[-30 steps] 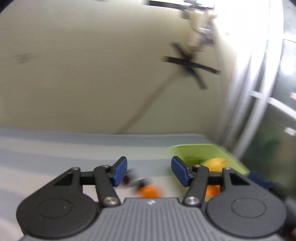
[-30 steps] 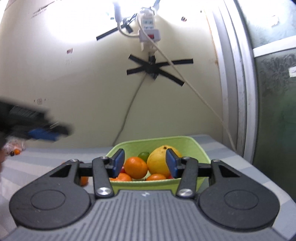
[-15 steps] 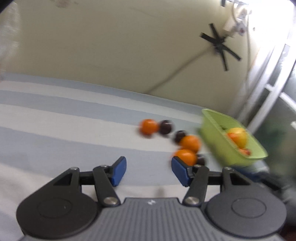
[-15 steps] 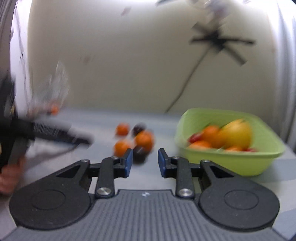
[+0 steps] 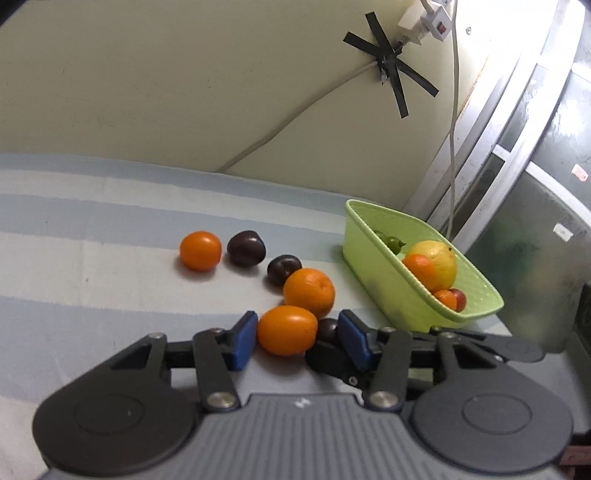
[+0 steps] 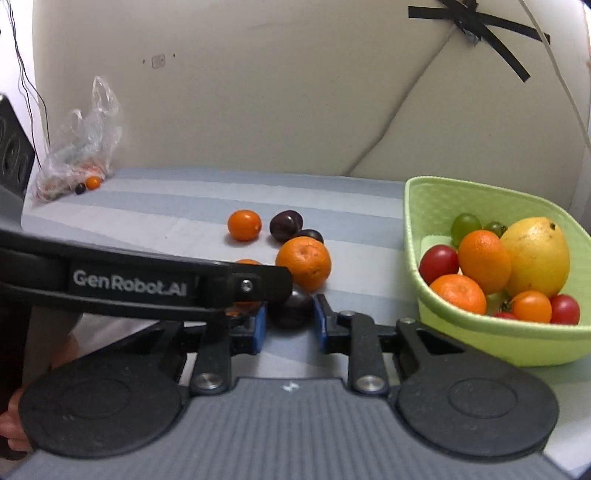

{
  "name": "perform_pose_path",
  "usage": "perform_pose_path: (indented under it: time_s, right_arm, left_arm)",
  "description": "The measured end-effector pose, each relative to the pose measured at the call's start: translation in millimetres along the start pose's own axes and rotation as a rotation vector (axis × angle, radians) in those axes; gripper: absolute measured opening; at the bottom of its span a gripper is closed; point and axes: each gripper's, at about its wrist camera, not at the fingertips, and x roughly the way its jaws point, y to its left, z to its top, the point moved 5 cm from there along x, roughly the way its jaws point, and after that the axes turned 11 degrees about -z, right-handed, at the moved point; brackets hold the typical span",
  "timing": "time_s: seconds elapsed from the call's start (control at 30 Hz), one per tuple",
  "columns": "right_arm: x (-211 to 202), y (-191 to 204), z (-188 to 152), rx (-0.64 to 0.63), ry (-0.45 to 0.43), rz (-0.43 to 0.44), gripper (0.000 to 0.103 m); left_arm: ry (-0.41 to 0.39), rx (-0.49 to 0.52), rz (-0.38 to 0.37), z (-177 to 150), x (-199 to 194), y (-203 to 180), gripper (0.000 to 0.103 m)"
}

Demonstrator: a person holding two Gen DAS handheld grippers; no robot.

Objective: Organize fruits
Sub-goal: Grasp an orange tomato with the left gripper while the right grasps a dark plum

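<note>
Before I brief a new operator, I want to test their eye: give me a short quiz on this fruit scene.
1. True or false: the left gripper's fingers flank a dark purple plum.
2. What sits between the right gripper's fingers? A small green grape; B dark purple plum; C yellow lemon.
3. In the left wrist view, how many round oranges lie loose on the striped cloth?
Key: 1 false; 2 B; 3 three.

A desk covered in a blue-and-white striped cloth (image 5: 92,229) meets a cream wall (image 5: 166,81). Crossed strips of black tape (image 5: 391,62) pin a white cable (image 5: 295,118) to the wall below a white power strip (image 5: 424,18). A crumpled clear plastic bag (image 6: 79,147) sits in the far left corner.
</note>
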Motion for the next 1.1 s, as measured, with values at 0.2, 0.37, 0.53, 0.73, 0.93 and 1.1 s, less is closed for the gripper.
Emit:
perform_pose_path:
  time_s: [0.2,0.37,0.53,0.73,0.93,1.1]
  right_arm:
    - [-39.5,-2.9,-22.3,0.064,-0.050,0.015,0.029]
    - [-62.2,-4.5,-40.0,0.047,-0.053,-0.055,0.029]
    - [-72.8,-11.2,-49.8,0.066,-0.042,-0.086,0.029]
    - [-71.4,-2.4,-48.9,0.006,-0.051,-0.133,0.031]
    - [-76.1,-6.1,-52.6,0.019,-0.060,-0.145,0.029]
    - [-80.2,-11.6,-56.8,0.049,-0.054,-0.141,0.029]
  left_arm:
    - [-0.014,-0.003,-0.050,-19.8,-19.5,-25.5,0.045]
    - [0.033,0.019,-0.105,-40.8,-17.7,-44.1,0.045]
    - [0.052,0.107,-0.107,-49.2,-16.5,-59.1,0.048]
    - [0.046,0.094,-0.105,-49.7,-17.9,-54.8,0.046]
    - [0.010,0.110,-0.125,-49.5,-24.0,-56.8,0.036]
    - [0.029,0.084,-0.102,-49.3,-21.1,-52.4,0.036]
